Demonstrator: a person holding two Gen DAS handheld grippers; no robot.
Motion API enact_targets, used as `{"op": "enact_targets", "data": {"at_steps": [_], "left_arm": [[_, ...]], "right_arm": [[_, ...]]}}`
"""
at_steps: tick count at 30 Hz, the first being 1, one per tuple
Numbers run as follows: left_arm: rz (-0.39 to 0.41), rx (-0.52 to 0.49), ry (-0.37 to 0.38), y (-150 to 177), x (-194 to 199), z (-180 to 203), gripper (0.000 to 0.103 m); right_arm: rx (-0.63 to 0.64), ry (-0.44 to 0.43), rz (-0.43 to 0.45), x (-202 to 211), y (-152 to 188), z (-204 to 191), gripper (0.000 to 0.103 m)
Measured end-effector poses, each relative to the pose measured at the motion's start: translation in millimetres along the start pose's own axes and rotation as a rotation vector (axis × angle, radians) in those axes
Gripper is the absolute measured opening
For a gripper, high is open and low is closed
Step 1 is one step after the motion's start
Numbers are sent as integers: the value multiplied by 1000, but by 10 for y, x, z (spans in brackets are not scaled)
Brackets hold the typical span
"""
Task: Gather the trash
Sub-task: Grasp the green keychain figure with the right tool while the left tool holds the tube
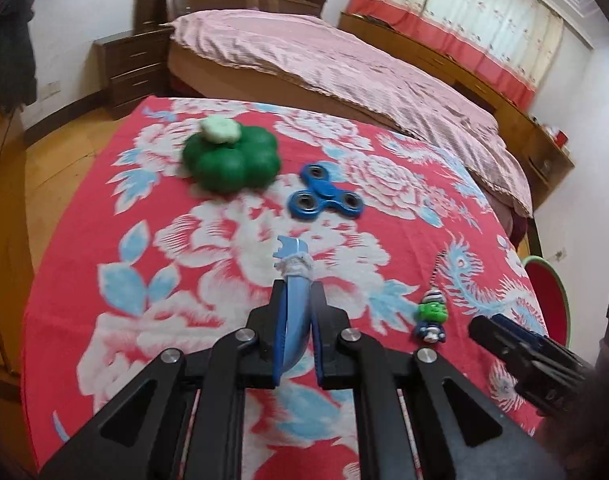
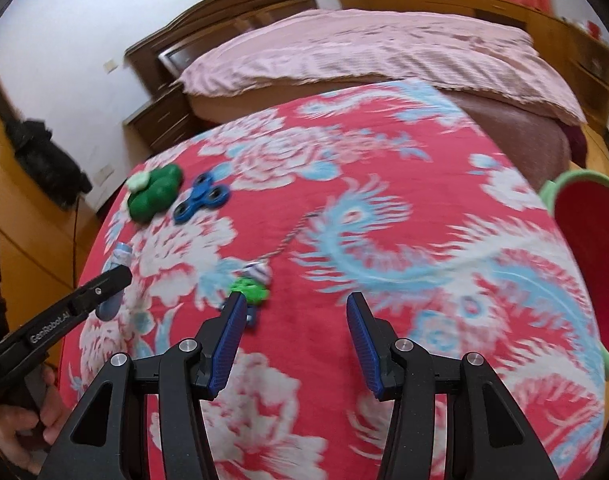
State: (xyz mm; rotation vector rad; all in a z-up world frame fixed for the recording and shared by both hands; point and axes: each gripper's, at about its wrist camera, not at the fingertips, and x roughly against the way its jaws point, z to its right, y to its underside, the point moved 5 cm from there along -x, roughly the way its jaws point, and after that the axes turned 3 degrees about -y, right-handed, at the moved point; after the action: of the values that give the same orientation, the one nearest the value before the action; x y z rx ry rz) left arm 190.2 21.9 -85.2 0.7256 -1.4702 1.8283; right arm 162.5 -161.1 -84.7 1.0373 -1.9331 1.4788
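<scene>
Hiding blue toy (image 1: 294, 312): left gripper (image 1: 296, 300).

My left gripper (image 1: 295, 300) has its fingers (image 1: 279, 320) pressed close, clamped on a small blue object (image 1: 294, 280), reaching forward and slightly downward. My right gripper (image 2: 294, 320) holds its fingers (image 2: 228, 340) spread wide with nothing between them. My left hand (image 2: 20, 436) wraps the left gripper's handle.
</scene>
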Motion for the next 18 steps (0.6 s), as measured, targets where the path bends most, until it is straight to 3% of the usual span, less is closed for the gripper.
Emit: {"op": "enact_targets", "data": {"at_steps": [7, 14, 18], "left_arm": [[2, 48, -9, 75, 53, -209, 10], [1, 75, -11, 104, 74, -288, 10], [1, 71, -3, 112, 80, -278, 10]], "right_arm": [[44, 12, -36, -261, 20, -204, 53], [84, 39, -16, -293, 23, -257, 53], [88, 53, -15, -292, 19, -221, 29]]}}
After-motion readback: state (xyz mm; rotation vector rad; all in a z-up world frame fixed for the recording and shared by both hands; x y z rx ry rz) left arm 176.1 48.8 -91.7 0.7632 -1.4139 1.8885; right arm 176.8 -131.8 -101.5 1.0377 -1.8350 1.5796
